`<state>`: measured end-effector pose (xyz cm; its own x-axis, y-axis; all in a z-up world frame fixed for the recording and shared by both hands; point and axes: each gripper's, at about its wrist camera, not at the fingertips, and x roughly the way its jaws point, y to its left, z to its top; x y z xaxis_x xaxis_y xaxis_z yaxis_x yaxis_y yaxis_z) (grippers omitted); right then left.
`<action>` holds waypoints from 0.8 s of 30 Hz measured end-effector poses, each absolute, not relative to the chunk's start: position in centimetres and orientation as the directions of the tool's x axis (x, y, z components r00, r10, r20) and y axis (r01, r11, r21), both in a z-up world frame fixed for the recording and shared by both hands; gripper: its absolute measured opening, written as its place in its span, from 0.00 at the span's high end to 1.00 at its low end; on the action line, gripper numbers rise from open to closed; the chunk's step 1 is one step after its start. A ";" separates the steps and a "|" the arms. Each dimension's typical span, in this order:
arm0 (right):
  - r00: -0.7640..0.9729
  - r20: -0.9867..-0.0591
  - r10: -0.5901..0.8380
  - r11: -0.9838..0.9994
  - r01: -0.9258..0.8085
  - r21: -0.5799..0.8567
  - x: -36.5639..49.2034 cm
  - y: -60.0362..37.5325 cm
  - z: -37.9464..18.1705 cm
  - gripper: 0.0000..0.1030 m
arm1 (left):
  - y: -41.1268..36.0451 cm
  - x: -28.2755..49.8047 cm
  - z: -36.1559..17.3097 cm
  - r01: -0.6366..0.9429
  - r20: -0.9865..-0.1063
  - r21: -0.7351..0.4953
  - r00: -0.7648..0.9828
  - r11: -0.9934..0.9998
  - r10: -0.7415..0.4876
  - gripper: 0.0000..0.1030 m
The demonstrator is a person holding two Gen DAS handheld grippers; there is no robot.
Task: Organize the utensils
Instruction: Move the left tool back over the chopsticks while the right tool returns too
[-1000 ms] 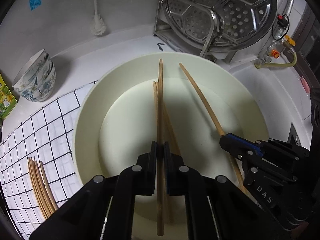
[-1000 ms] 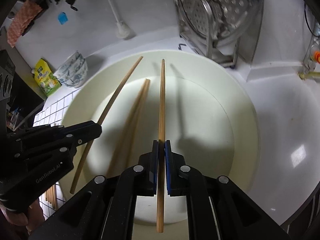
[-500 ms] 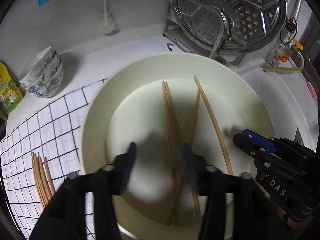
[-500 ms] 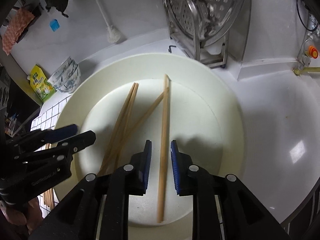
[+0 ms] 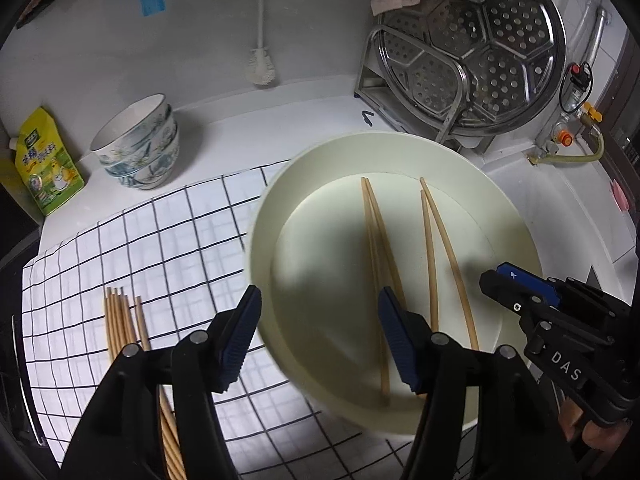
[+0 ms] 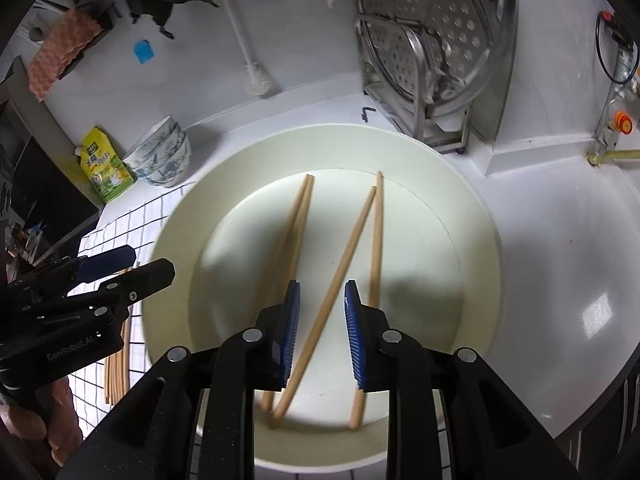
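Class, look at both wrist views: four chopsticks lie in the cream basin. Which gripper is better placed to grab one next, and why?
Probably the right gripper: a chopstick in the basin already runs between its opening jaws, untouched. The left gripper, also opening, straddles the basin's rim with no chopstick between its pads.

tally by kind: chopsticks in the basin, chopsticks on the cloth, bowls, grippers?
Chopsticks in the basin: 4
Chopsticks on the checked cloth: about 6, bundled, partly hidden
Bowls: 2 or 3, stacked
Grippers: 2, left gripper and right gripper, both opening and empty
Total: about 15
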<state>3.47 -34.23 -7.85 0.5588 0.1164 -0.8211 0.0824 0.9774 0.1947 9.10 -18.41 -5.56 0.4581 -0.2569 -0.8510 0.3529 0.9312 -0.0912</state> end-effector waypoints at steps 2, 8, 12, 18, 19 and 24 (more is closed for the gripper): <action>0.563 -0.818 0.116 0.979 0.076 0.191 3.2 -33.6 -7.4 0.78 | -17.7 8.8 -5.3 0.352 -0.848 -0.091 0.464 0.932 -0.258 0.41; 0.569 -0.814 0.120 0.982 0.053 0.182 2.4 -30.9 -6.2 0.76 | -14.0 7.7 -4.6 0.324 -0.838 -0.093 0.485 0.942 -0.249 0.40; 0.569 -0.812 0.129 0.984 0.025 0.174 2.2 -28.6 -5.7 0.76 | -11.2 7.1 -4.5 0.297 -0.837 -0.094 0.493 0.950 -0.237 0.40; 0.556 -0.816 0.156 0.985 -0.030 0.168 2.1 -24.4 -5.6 0.74 | -7.4 6.7 -4.4 0.254 -0.836 -0.098 0.505 0.962 -0.218 0.39; 0.556 -0.816 0.159 0.985 -0.038 0.166 2.1 -23.9 -5.5 0.72 | -6.8 6.6 -4.3 0.247 -0.834 -0.098 0.508 0.964 -0.215 0.37; 0.553 -0.814 0.179 0.984 -0.087 0.158 2.3 -20.4 -5.4 0.67 | -3.5 6.2 -4.1 0.205 -0.825 -0.104 0.529 0.973 -0.200 0.30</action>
